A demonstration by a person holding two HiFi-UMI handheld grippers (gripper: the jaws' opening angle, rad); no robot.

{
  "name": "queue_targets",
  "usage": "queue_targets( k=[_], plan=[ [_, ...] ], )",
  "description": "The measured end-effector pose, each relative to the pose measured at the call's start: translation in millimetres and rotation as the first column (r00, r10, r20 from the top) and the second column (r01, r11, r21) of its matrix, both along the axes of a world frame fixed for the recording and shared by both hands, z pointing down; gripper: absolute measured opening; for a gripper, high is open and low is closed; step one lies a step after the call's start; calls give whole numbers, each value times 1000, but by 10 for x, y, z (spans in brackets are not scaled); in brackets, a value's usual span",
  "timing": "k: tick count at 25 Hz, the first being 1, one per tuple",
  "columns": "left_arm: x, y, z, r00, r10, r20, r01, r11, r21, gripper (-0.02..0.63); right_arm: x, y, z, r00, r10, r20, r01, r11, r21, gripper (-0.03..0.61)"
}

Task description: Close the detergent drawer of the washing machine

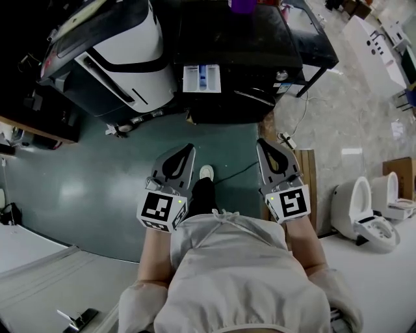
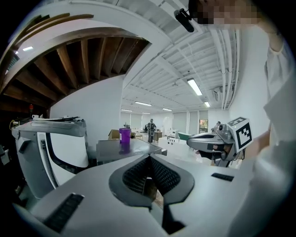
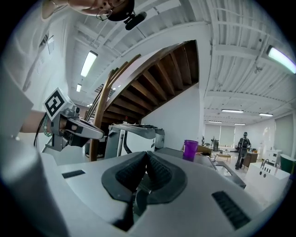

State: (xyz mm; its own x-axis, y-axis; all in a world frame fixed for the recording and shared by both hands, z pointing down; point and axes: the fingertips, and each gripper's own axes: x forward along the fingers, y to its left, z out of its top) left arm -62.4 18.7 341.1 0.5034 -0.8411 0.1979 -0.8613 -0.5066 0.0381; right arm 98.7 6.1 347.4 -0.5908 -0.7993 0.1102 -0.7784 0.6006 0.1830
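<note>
In the head view the black washing machine [image 1: 247, 58] stands ahead, with its white detergent drawer [image 1: 201, 79] pulled out toward me; a blue insert shows inside it. A purple cup [image 1: 242, 5] stands on the machine's top. My left gripper [image 1: 190, 148] and right gripper [image 1: 261, 142] hover side by side over the green floor, well short of the drawer, both shut on nothing. In the left gripper view the shut jaws [image 2: 149, 158] point at the machine's top and the cup [image 2: 125, 135]. The right gripper view shows its shut jaws [image 3: 146, 155] and the cup [image 3: 190, 150].
A white and black appliance [image 1: 123, 58] leans at the machine's left. Two white toilets [image 1: 364, 211] and a wooden board [image 1: 307, 175] are at the right. A cable [image 1: 237, 172] crosses the floor near my shoe [image 1: 206, 172]. A distant person [image 3: 242, 147] stands in the hall.
</note>
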Motion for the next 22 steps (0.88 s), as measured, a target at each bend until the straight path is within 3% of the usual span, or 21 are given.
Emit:
queue_targets(
  k=[6,11,15,22],
  plan=[
    [-282,-1063,-115,999,46,-26,-46,999,14,18,-215,-1006,-35,998,67,-3,-67,997,-25,5],
    [-596,-1787,18,998,59,-4,-59,998,-10,18,-480,-1711,25,994,109,22,-108,993,-35,5],
    [-745,-2149,166,997,71,10,-71,997,-38,18,-703,-2060,89,995,99,18,-98,995,-36,5],
    [-740,-2449,555,996,83,33,-80,993,-91,18,-753,-2425,433,995,95,25,-91,989,-116,3]
  ],
)
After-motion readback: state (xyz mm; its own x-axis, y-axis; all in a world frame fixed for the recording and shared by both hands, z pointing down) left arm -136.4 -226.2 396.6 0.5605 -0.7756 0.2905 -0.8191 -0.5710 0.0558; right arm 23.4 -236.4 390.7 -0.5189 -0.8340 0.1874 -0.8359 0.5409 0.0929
